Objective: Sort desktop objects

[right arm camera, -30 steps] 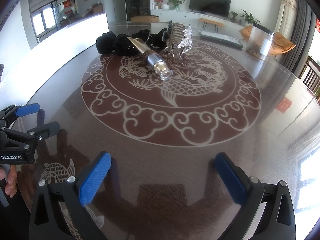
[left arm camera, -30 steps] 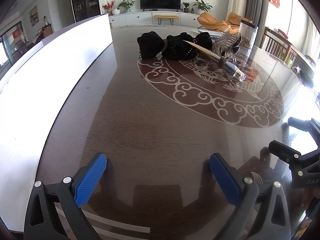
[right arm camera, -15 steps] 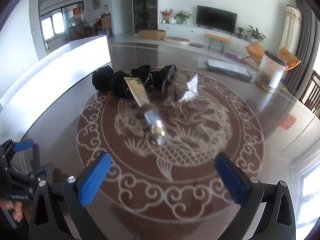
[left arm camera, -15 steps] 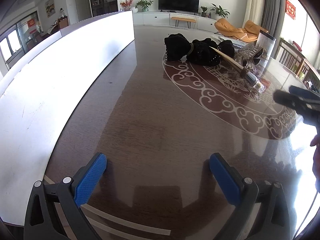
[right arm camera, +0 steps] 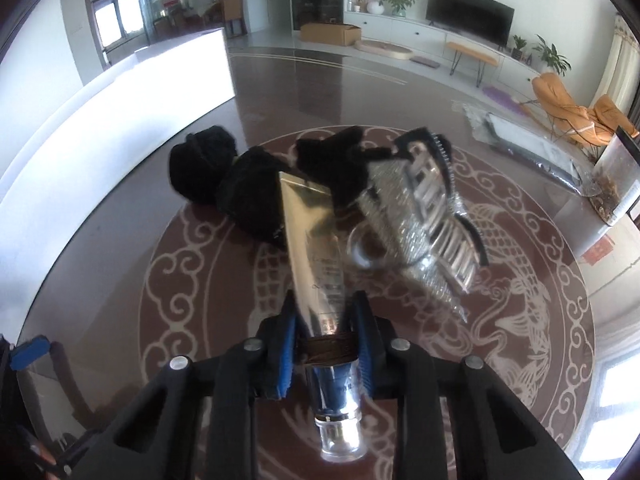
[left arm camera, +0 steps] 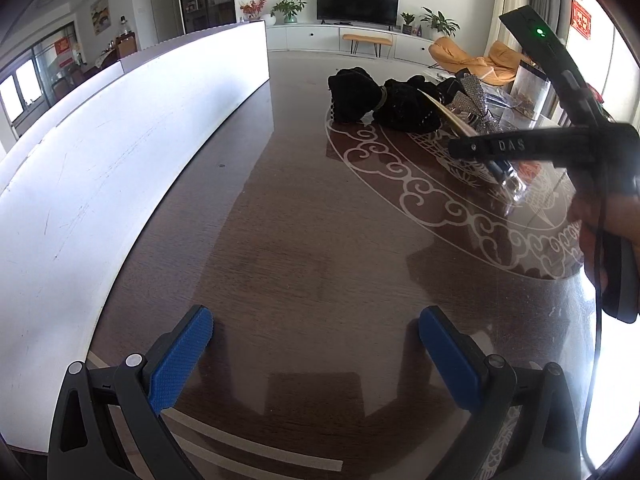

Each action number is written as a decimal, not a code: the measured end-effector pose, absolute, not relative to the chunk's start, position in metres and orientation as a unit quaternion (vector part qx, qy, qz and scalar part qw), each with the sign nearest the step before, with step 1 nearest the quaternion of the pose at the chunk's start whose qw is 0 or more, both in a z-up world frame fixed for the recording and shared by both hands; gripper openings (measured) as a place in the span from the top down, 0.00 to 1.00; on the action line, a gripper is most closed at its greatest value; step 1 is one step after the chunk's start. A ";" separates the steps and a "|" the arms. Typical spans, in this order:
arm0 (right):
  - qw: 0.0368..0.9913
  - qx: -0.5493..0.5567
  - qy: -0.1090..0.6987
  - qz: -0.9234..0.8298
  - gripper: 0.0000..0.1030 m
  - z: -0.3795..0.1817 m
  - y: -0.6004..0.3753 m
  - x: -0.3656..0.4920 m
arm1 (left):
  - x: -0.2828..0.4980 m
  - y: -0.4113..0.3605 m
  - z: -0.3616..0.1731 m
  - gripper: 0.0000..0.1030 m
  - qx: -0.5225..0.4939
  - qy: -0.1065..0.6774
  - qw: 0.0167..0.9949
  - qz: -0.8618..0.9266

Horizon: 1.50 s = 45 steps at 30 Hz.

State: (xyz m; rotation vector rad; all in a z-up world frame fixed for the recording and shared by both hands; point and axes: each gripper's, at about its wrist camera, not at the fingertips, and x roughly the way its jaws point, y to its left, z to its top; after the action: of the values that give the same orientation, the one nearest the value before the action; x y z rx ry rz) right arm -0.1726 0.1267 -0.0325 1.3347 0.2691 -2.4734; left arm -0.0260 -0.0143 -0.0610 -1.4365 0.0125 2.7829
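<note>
Here, progress: barely begun by the look of it; the things lie in one heap at the middle of the table (right arm camera: 400,80), and only the first is being taken
Done: nothing looks sorted yet; no item sits apart in a place of its own
Left: the gold tube (right arm camera: 310,248), the black fabric pieces (right arm camera: 244,196), the silver glittery hair clip (right arm camera: 424,220), all to be separated
Right claw (right arm camera: 326,344): closing on the gold tube, its blue pads (right arm camera: 289,344) set on either side of the dark band near the neck; the pads appear to press it
Tube relative to right claw: its flat crimped end points away toward the black fabric, its clear cap (right arm camera: 340,440) sticks out toward the camera past the pads; its far end rests against the fabric, just beside the hair clip
Left claw (left arm camera: 316,356): fingers wide apart, nothing between them, over bare table near the white panel (left arm camera: 100,168)
Pile relative to left claw: well apart, ahead and to the right
Further off: a clear canister (right arm camera: 620,176) and a flat packet (right arm camera: 528,148), untouched
</note>
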 end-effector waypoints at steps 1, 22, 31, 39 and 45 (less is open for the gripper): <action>0.167 0.465 0.101 -0.863 0.74 -0.032 0.122 -0.161 | -0.026 -0.015 -0.061 0.00 -0.461 0.003 0.003 0.888; 0.248 0.416 0.125 -0.866 0.38 0.003 0.070 -0.179 | -0.028 -0.042 -0.052 0.00 -0.450 -0.101 0.017 0.887; 0.208 0.447 0.180 -0.851 0.71 -0.035 0.015 -0.234 | -0.026 -0.042 -0.049 0.00 -0.441 -0.094 0.020 0.893; 0.209 0.433 0.206 -0.852 0.70 -0.038 0.046 -0.186 | -0.028 -0.040 -0.049 0.00 -0.445 -0.089 0.019 0.891; 0.177 0.444 0.192 -0.857 0.70 -0.038 0.102 -0.152 | -0.031 -0.045 -0.051 0.00 -0.448 -0.099 0.016 0.888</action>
State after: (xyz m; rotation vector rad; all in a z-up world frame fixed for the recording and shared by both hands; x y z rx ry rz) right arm -0.1522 0.1016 -0.0375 1.2553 0.5422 -2.4267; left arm -0.0310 -0.0447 -0.0508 -1.3926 -0.3083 2.7630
